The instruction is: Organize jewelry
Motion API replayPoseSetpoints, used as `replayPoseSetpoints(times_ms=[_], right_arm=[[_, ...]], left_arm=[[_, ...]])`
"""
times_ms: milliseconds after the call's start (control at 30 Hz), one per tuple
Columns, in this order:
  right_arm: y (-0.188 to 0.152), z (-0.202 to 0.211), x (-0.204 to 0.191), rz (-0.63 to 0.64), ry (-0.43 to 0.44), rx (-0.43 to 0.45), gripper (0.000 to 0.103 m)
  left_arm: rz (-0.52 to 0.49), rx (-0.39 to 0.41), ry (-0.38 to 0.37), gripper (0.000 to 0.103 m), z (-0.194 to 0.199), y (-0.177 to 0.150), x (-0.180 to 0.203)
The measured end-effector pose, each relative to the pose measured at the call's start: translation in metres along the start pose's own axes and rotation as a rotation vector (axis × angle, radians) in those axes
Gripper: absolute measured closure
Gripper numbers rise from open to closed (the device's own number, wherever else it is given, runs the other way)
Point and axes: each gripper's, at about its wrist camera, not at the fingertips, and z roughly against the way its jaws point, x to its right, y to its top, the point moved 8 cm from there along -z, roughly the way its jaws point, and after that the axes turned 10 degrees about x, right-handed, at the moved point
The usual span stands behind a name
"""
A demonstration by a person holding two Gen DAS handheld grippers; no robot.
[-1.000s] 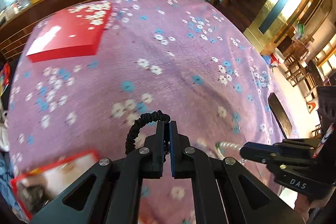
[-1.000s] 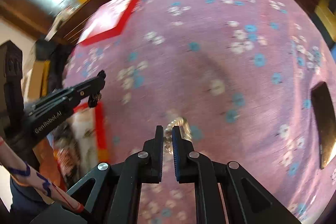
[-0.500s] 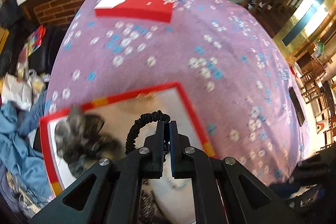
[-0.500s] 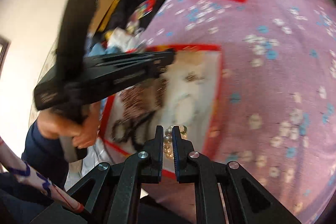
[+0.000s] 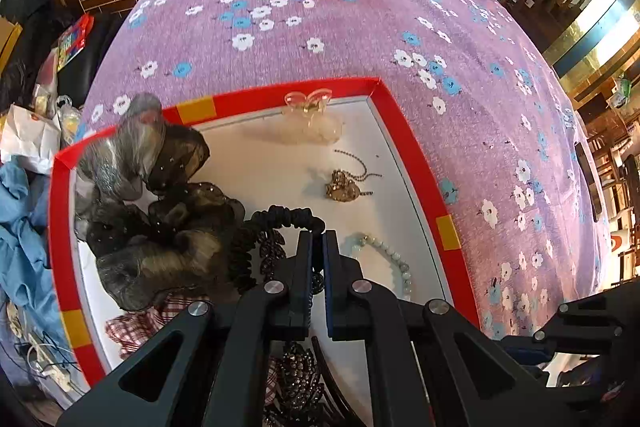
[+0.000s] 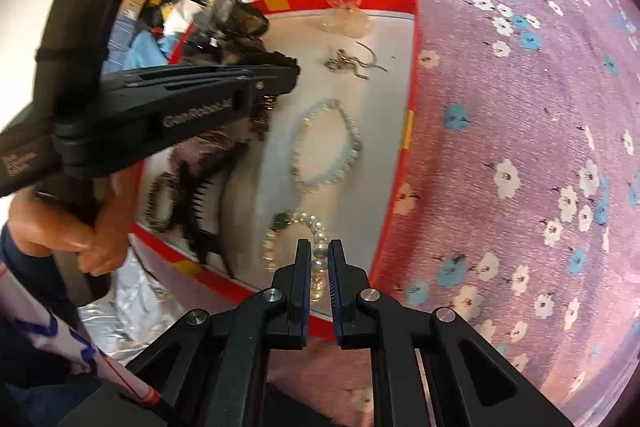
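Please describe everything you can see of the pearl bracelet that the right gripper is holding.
The pearl bracelet is a loop of round, glossy white beads that look like pearls, with one dark green piece set into the strand. The right gripper is shut on a few beads at the near end of the loop. The rest of the strand hangs or lies over the white inside of the red-rimmed box, near its front edge. Whether it already touches the box floor cannot be told. A pale green bead bracelet lies just beyond it, apart.
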Motion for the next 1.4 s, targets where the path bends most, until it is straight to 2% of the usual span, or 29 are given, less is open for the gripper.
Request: replayPoseSetpoints(times_ms=[133, 367, 500, 600, 700, 833, 1167, 1267, 1300, 1400], right_arm=[[-0.002, -0.007, 0.001, 0.015, -0.035, 0.004, 0.093], [0.002, 0.003, 0.000, 0.016, -0.047, 0.039, 0.092], [0.006, 0.015, -0.002, 0.010, -0.053, 0.075, 0.092], [0.012, 0.027, -0.001, 0.003, -0.069, 0.110, 0.092], [0.015, 0.042, 0.008, -0.008, -0.089, 0.144, 0.084], [0.020, 0.049, 0.015, -0.028, -0.112, 0.170, 0.082], [0.019, 0.051, 0.013, -0.025, -0.122, 0.179, 0.081], [0.022, 0.053, 0.007, 0.006, -0.140, 0.194, 0.071], [0.023, 0.055, 0.003, 0.027, -0.151, 0.205, 0.067], [0.025, 0.059, -0.008, 0.094, -0.185, 0.235, 0.063]], left_arm=[[0.009, 0.009, -0.020, 0.098, -0.004, -0.002, 0.000], [0.028, 0.011, -0.027, 0.096, -0.004, -0.006, 0.002], [0.038, 0.028, -0.027, 0.081, 0.004, -0.004, 0.003], [0.043, 0.049, -0.031, 0.080, 0.014, -0.003, 0.007], [0.050, 0.078, -0.021, 0.079, 0.029, -0.002, 0.012], [0.042, 0.118, 0.013, 0.075, 0.046, -0.003, 0.016], [0.011, 0.191, 0.127, 0.071, 0.087, -0.020, 0.015], [0.035, 0.223, 0.171, 0.064, 0.103, -0.028, 0.009], [0.044, 0.232, 0.182, 0.058, 0.108, -0.031, 0.007], [0.083, 0.270, 0.233, 0.053, 0.128, -0.047, -0.004]])
